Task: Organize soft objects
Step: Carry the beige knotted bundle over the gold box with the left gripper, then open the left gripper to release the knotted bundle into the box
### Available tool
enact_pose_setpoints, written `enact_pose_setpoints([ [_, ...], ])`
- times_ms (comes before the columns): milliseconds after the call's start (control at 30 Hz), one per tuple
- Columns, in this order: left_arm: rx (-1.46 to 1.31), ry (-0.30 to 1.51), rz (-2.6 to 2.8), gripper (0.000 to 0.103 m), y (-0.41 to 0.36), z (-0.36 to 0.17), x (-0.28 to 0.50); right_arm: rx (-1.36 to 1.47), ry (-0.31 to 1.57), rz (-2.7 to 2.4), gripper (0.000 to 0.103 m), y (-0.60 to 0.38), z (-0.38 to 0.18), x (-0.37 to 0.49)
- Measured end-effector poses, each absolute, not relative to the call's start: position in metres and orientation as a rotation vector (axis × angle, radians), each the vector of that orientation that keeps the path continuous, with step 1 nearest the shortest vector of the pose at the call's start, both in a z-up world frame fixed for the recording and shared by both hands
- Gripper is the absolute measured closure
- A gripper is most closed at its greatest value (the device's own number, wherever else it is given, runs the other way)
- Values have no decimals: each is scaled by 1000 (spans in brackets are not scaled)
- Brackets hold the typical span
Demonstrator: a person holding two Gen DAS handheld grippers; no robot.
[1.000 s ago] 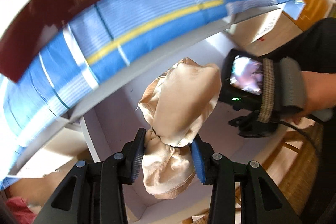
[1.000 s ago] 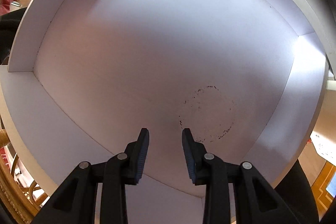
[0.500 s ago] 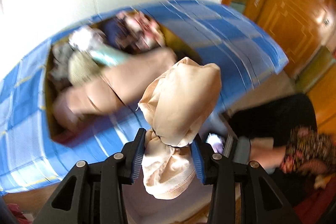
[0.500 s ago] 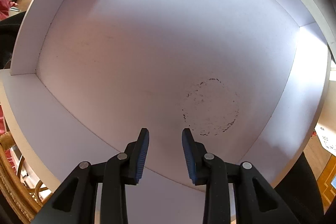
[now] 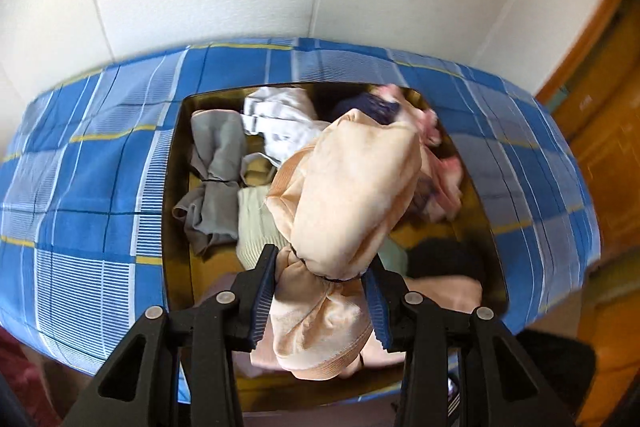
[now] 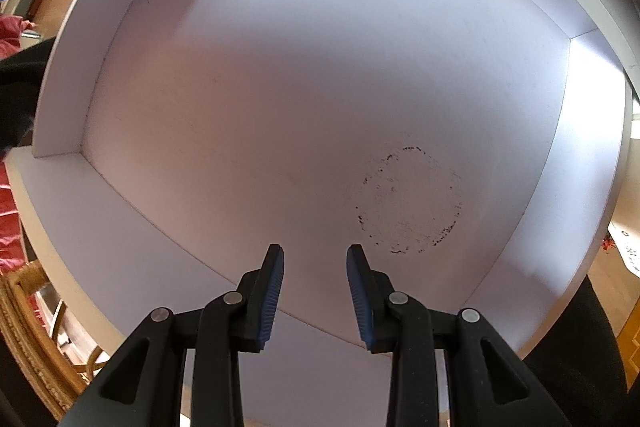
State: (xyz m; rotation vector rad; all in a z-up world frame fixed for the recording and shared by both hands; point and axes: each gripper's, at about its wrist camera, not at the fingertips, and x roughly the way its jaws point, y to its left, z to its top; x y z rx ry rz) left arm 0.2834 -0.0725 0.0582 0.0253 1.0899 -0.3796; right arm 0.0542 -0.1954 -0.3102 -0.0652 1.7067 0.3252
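Clamping peach cloth bundle, left gripper

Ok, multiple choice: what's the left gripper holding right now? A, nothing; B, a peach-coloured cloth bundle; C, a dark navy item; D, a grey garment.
B: in the left wrist view the left gripper has its pads pressed on the peach cloth bundle, held above the box of other clothes.

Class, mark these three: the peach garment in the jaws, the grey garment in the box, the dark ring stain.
peach garment (image 5: 352,195), left wrist view, bulging upper part.
grey garment (image 5: 212,179), left wrist view, pinched middle.
ring stain (image 6: 410,201), right wrist view, its centre.
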Motion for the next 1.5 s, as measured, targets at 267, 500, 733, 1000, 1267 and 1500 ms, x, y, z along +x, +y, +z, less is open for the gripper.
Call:
enact_pose_setpoints([
  [267,-172,1171,-355,61,-77,33,315,-9,1706,344,71,-204,-316,69],
  [500,-132,1174,-290,61,-83,19,333,19,1704,345,71,-215,-309,73],
  [733,-45,1183,-239,58,-103,19,329,22,1703,339,71,-215,-294,69],
  [1000,-13,1160,-258,35,-108,18,325,29,1697,334,71,-212,-281,62],
  [1267,36,1022,-219,26,-103,64,303,22,1690,354,71,-210,-280,59],
  [1500,174,1049,-202,75,-110,44,302,26,1695,339,71,-214,-281,57],
])
